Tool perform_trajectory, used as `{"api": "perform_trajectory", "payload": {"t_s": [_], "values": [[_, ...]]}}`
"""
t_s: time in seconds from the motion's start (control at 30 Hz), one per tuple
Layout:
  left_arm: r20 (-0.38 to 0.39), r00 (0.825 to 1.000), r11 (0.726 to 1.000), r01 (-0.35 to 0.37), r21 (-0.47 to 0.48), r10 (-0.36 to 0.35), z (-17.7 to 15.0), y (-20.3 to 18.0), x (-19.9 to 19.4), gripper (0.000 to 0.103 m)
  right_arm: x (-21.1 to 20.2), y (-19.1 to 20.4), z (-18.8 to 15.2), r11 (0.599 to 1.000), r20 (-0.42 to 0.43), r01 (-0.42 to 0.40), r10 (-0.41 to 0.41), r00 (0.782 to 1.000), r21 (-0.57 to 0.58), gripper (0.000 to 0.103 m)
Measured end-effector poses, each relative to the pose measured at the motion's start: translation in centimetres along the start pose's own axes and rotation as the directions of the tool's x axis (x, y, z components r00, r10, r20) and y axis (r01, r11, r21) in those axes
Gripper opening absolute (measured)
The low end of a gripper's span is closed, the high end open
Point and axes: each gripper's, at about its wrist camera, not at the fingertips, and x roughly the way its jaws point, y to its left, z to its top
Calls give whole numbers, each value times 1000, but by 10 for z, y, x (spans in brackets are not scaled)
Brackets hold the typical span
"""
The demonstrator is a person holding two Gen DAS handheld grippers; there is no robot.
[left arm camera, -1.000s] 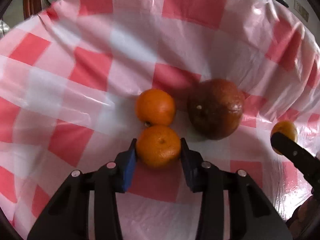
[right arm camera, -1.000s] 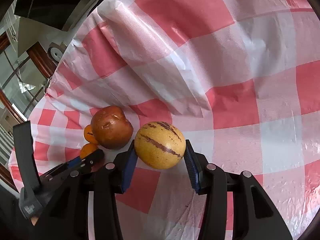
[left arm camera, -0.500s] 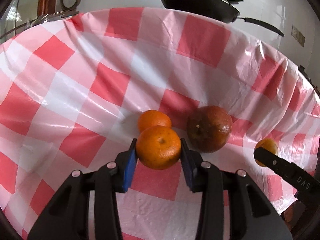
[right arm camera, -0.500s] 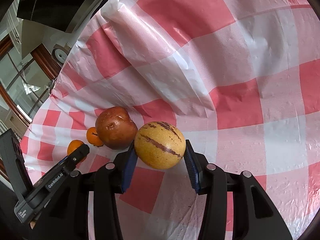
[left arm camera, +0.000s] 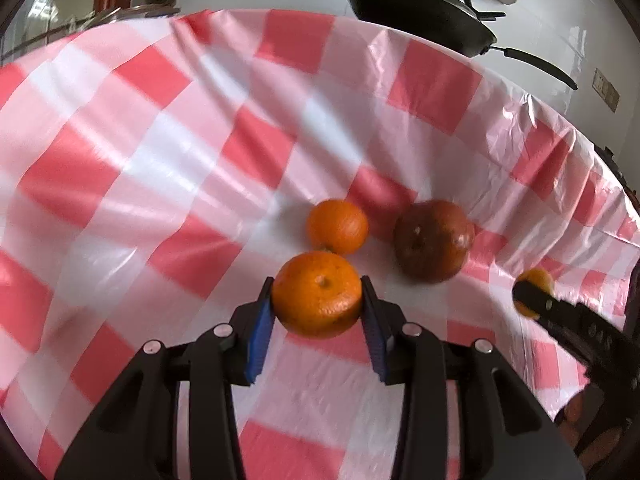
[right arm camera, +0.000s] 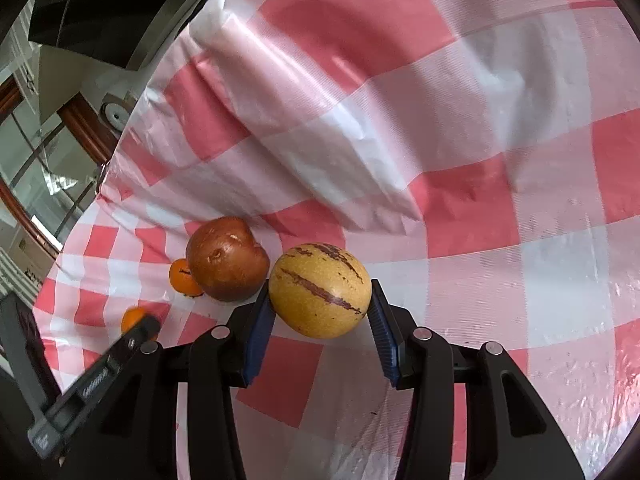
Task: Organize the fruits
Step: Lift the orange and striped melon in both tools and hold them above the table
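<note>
Left wrist view: the left gripper [left arm camera: 318, 300] is clamped on an orange [left arm camera: 317, 294], held above the checked cloth of the bench [left arm camera: 120, 152], its stem dimple facing the camera. The right gripper [right arm camera: 320, 300] is clamped on a striped yellow fruit [right arm camera: 319, 290], just beside a brown fruit [right arm camera: 226, 258], its long axis running across the jaws. Both fruits should be carried level and lowered until contact before release; the destination is probably out of frame.

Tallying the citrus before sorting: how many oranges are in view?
2. One orange is held in the left gripper; the other orange sits on the checkered tablecloth just beyond it, left of the reddish-brown fruit. Others may be hidden.
</note>
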Motion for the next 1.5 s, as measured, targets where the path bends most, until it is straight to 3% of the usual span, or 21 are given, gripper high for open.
{"api": "perform_trajectory", "payload": {"t_s": [0.2, 0.33, 0.53, 0.77, 1.17, 1.5], "values": [[-39, 999, 1000, 22, -17, -23, -28, 17, -29, 41, -29, 3, -17, 1000, 72, 14, -15, 997, 14, 46], [-47, 998, 999, 37, 39, -35, -48, 14, -49, 41, -51, 9, -43, 998, 72, -33, 29, 997, 57, 46], [-37, 999, 989, 35, 147, -30, -72, -1, -72, 41, -82, 21, -81, 999, 81, -7, 4, 997, 42, 46], [-53, 997, 977, 58, 207, -47, -91, -9, -89, 41, -111, 27, -115, 998, 82, -27, 23, 996, 50, 46], [-79, 993, 978, 105, 182, -92, -107, 2, -105, 41, -126, 55, -150, 999, 43, -22, 23, 999, -41, 46], [-89, 988, 975, 141, 170, -127, -114, 7, -114, 41, -134, 63, -166, 998, 21, -46, 47, 999, -32, 46]]}}
